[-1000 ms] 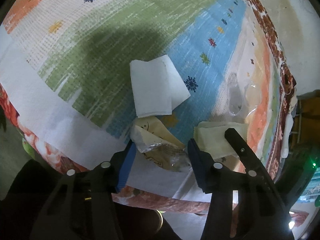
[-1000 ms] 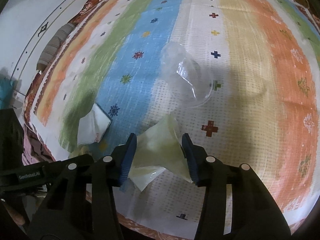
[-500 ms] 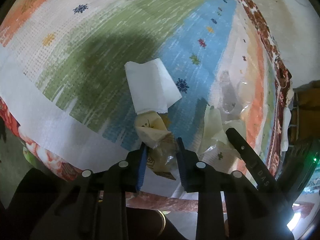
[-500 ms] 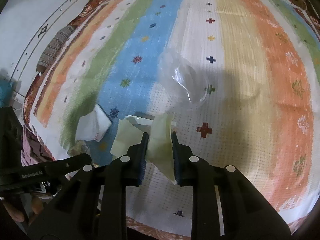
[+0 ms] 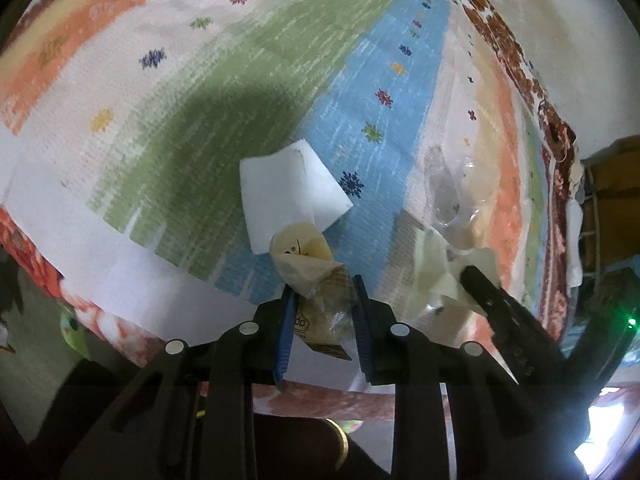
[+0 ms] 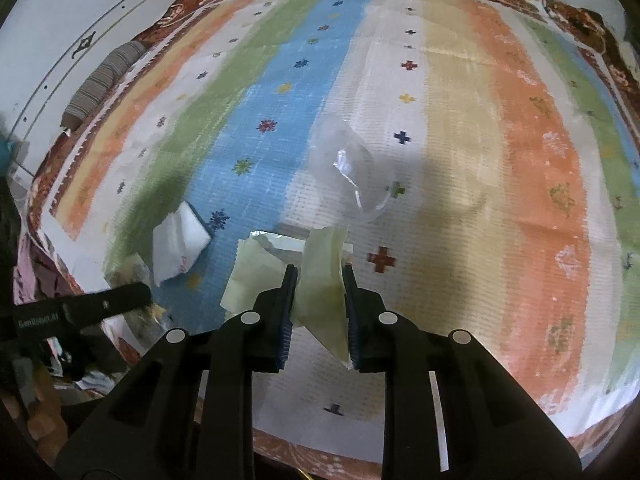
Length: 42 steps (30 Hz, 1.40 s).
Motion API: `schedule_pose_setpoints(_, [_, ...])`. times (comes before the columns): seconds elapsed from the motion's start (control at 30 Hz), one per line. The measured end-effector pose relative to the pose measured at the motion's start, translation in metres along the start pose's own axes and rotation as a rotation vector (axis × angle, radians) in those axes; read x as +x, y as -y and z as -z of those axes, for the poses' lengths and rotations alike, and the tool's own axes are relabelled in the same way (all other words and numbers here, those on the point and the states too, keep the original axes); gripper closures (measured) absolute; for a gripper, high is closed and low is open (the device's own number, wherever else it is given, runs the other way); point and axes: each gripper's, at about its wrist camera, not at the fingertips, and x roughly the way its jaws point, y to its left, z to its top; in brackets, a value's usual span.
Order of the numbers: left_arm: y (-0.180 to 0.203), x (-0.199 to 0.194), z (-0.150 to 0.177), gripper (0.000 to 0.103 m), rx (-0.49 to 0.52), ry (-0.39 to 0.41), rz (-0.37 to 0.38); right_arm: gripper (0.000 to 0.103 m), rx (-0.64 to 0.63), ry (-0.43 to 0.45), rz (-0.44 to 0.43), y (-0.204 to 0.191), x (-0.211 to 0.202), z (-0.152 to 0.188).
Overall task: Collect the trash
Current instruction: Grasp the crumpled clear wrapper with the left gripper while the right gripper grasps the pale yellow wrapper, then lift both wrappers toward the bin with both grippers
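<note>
The left gripper (image 5: 322,292) pinches a crumpled yellowish wrapper (image 5: 308,264); the right gripper (image 6: 319,280) clamps pale green creased paper (image 6: 320,280).

Print on the crumpled snack wrapper (image 5: 320,312) is too small to read; the clear plastic cup (image 6: 348,168) blurs into the striped bedspread (image 6: 520,160).

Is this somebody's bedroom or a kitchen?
Probably a bedroom at home: the trash lies on a wide striped bedspread with a flowery border, like a bed. A striped bolster pillow sits at its far edge by a white wall.
</note>
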Motion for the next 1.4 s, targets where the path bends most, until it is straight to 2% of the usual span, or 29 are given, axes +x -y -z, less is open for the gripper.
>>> schedule_pose_setpoints(0.4, [0.007,-0.016,0.011,0.078,0.101,0.049,-0.039,0.082,-0.013,0.018,0.061,-0.012,-0.029,0.016])
schedule_pose_setpoints(0.57, [-0.001,-0.019,0.015,0.078,0.097,0.043,-0.050,0.082,-0.002,0.027,0.077,-0.016,-0.042,0.027])
schedule_pose_setpoints(0.7, [0.002,-0.028,0.023,0.078,0.141,0.055,-0.055,0.082,-0.009,0.045,0.096,-0.023,-0.057,0.039])
schedule_pose_setpoints(0.83, [0.012,-0.039,0.033,0.078,0.194,0.074,-0.046,0.082,0.005,0.106,0.060,-0.031,-0.084,0.047])
schedule_pose_setpoints(0.9, [0.016,-0.046,0.039,0.078,0.211,0.081,-0.037,0.082,-0.009,0.120,0.077,-0.034,-0.089,0.053])
schedule_pose_setpoints(1.07, [0.021,-0.062,0.055,0.078,0.264,0.115,-0.035,0.082,0.017,0.113,0.051,-0.041,-0.095,0.077])
schedule_pose_setpoints(1.2, [0.022,-0.068,0.070,0.078,0.271,0.112,0.007,0.082,-0.021,0.131,0.084,-0.053,-0.101,0.093])
schedule_pose_setpoints(1.4, [0.021,-0.072,0.094,0.078,0.328,0.157,-0.054,0.081,-0.030,0.146,0.111,-0.054,-0.110,0.113])
